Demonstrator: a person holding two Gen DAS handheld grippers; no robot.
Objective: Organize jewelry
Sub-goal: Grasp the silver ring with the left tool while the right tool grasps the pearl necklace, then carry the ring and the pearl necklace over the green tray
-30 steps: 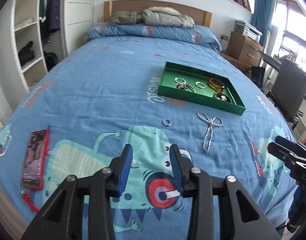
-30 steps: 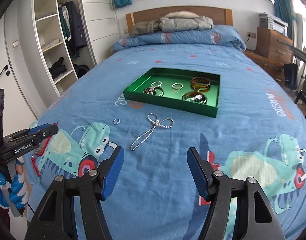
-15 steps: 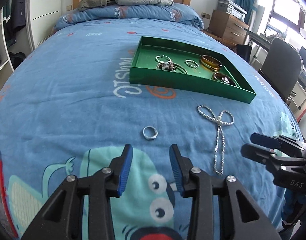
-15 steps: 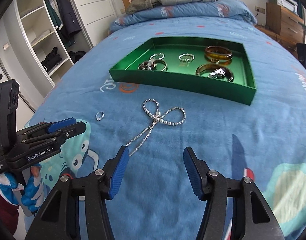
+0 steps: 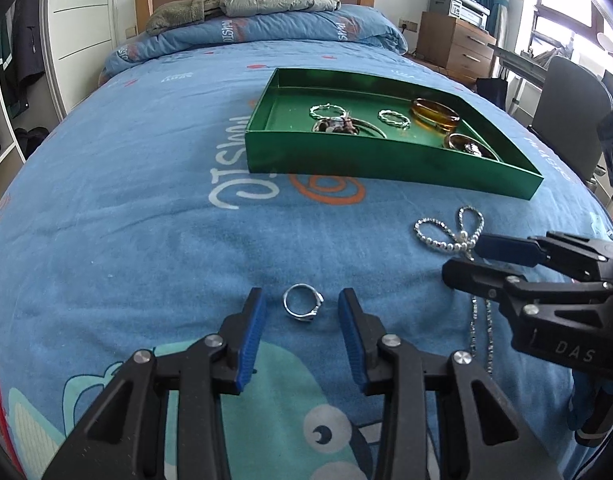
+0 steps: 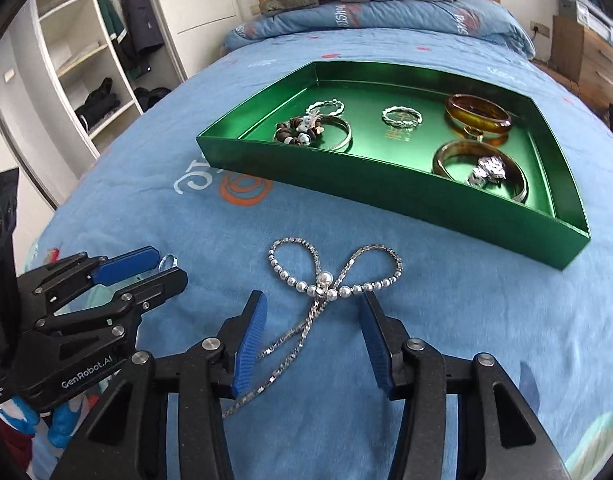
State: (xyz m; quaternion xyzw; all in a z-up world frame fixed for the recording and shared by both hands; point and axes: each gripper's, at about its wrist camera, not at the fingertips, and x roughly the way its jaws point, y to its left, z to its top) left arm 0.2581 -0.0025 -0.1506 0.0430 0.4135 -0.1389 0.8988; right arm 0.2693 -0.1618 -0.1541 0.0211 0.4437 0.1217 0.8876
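A silver ring (image 5: 303, 306) lies on the blue bedspread between the tips of my open left gripper (image 5: 302, 312). A silver bead necklace (image 6: 334, 280), looped like a bow, lies on the bedspread between the tips of my open right gripper (image 6: 312, 312). The necklace (image 5: 450, 236) also shows in the left wrist view, partly behind the right gripper (image 5: 466, 258). The left gripper (image 6: 166, 266) shows at the left of the right wrist view, with the ring (image 6: 167, 261) at its tips. A green tray (image 6: 386, 184) beyond holds several bangles and rings.
The tray (image 5: 386, 160) sits mid-bed, a little beyond both grippers. Folded jackets (image 5: 266, 0) lie at the headboard. A wooden dresser (image 5: 454, 46) and a chair (image 5: 570, 108) stand right of the bed, open shelves (image 6: 86, 60) left.
Both grippers have moved forward and down toward the bedspread. The left now straddles the ring and the right straddles the necklace's crossing. Both jaws stay open.
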